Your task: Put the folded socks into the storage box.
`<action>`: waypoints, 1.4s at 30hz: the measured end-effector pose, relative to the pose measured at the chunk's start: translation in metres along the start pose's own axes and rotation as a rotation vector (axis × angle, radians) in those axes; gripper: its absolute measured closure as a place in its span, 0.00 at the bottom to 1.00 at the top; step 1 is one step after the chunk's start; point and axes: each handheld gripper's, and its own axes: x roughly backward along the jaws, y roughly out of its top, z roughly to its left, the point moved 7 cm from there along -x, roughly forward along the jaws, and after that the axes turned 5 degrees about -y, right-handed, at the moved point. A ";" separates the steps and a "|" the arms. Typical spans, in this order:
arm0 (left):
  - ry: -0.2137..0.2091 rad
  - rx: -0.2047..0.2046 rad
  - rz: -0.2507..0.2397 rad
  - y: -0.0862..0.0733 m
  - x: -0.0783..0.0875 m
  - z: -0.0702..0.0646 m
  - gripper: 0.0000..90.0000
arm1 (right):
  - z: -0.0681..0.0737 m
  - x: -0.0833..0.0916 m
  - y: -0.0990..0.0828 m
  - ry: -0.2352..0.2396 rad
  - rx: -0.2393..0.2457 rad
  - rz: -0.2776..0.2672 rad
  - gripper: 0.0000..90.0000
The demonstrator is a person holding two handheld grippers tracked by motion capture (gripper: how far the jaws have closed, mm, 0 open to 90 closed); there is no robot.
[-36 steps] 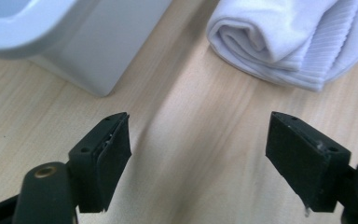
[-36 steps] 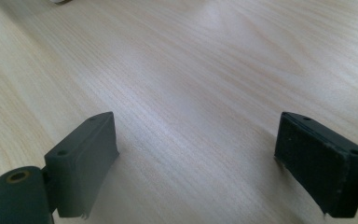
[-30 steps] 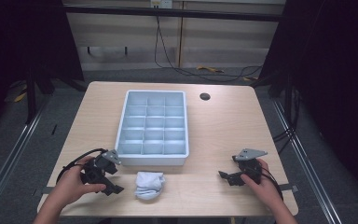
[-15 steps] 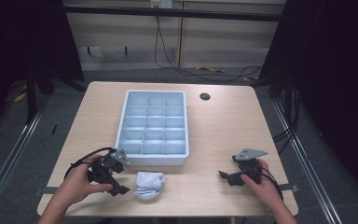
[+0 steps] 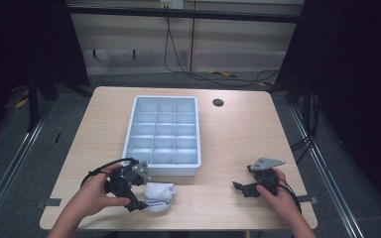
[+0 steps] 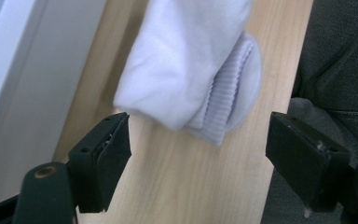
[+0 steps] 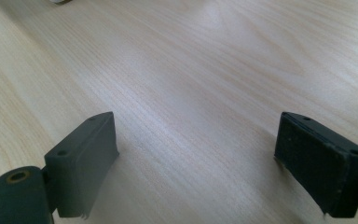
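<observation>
A rolled white sock (image 5: 159, 195) lies on the wooden table just in front of the pale blue divided tray (image 5: 129, 139). My left gripper (image 5: 135, 197) stands open right at the sock's left side. In the left gripper view the sock (image 6: 191, 65) lies a little ahead of the wide-apart jaws, with its ribbed cuff toward the right jaw. Over at the table's front right, my right gripper (image 5: 239, 187) rests open, and in the right gripper view bare wood (image 7: 196, 93) lies between its jaws.
The tray's white front wall (image 6: 23, 70) runs close along the left of the left gripper. A dark round hole (image 5: 218, 102) sits in the tabletop behind the tray's right corner. The table's front edge (image 5: 178, 225) is near both hands.
My left gripper has moved right, from the table's front left up to the sock's left side. The right gripper has stayed in place.
</observation>
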 end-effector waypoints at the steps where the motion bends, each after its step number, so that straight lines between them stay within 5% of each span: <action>1: -0.004 -0.011 0.006 0.002 -0.001 -0.001 0.24 | 0.000 0.000 0.000 0.000 0.000 0.000 0.13; 22: -0.038 -0.100 0.097 0.021 -0.028 -0.012 0.35 | 0.000 0.000 0.000 0.000 0.000 0.000 0.13; 29: -0.038 -0.097 0.107 0.022 -0.037 -0.011 0.42 | 0.000 0.000 0.000 0.000 0.000 0.000 0.13; 31: -0.034 -0.122 0.159 0.020 -0.037 -0.010 0.49 | 0.000 0.000 0.000 0.000 0.000 0.000 0.13; 39: -0.017 -0.088 0.179 0.022 -0.040 -0.008 0.66 | 0.000 0.000 0.000 0.000 -0.001 0.000 0.13; 42: -0.024 -0.037 0.151 0.022 -0.041 -0.009 0.74 | 0.000 0.000 0.000 0.000 0.001 0.000 0.13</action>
